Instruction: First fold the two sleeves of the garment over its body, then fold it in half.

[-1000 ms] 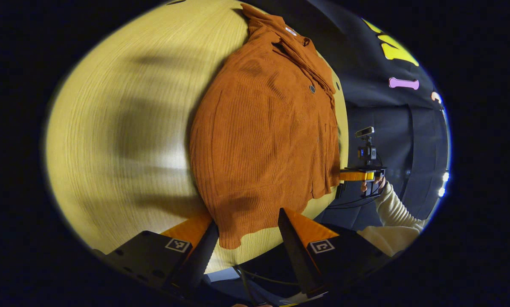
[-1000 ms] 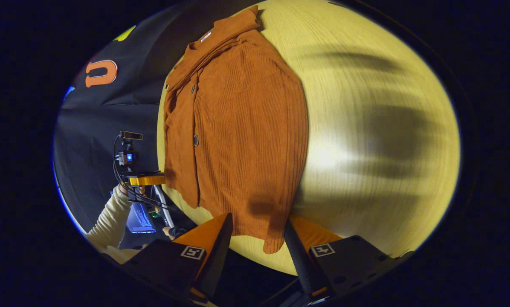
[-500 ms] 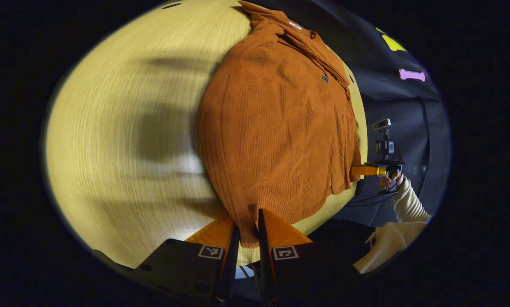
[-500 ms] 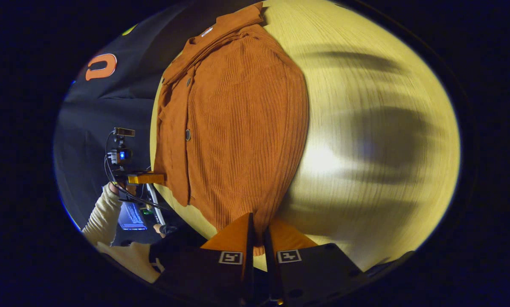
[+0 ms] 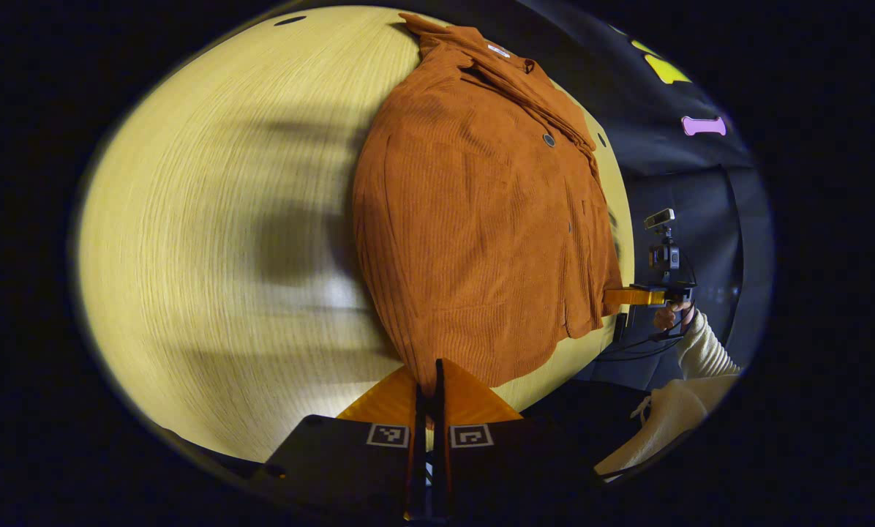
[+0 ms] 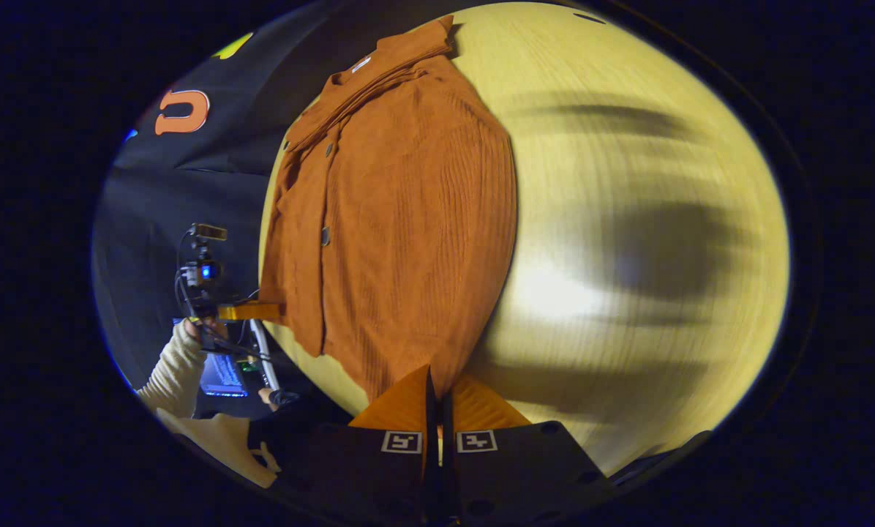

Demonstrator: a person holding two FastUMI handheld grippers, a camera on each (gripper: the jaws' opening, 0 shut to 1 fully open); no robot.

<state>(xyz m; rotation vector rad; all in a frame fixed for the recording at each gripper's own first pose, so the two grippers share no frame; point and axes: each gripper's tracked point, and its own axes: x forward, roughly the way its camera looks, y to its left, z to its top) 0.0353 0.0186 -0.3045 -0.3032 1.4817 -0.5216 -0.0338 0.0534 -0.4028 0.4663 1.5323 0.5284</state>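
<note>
Left gripper view first: your left gripper (image 5: 430,380) now has its fingers drawn together to a thin slit, pinching the near hem corner of the rust-orange corduroy button-front garment (image 5: 474,219), where a second ago those fingers stood wide open on either side of that corner. The garment lies flat on the pale yellow wood-grain counter (image 5: 211,241), collar at the far end, with both sleeves already laid over its body, so it reads as a narrow slab. Farther off, at the garment's other near corner, you can see your other gripper (image 5: 631,296) and the cream knit sleeve (image 5: 701,351) of the arm holding it. Right gripper view next: your right gripper (image 6: 436,388) has made the same change, its fingers having closed from a wide spread to almost touching, with the hem of the garment (image 6: 401,219) caught between them. The counter (image 6: 628,241) stretches away bare to one side, and the left gripper (image 6: 251,311) shows at the far hem corner beside a hand (image 6: 196,329). The cloth looks blurrier here, which suggests you are already in motion. What this means for you: the sleeve folds appear done and both bottom corners are secured, so I judge the half-fold is beginning. Lift both corners evenly and carry them toward the collar; uneven height would likely skew the crease or spill a sleeve.
</note>
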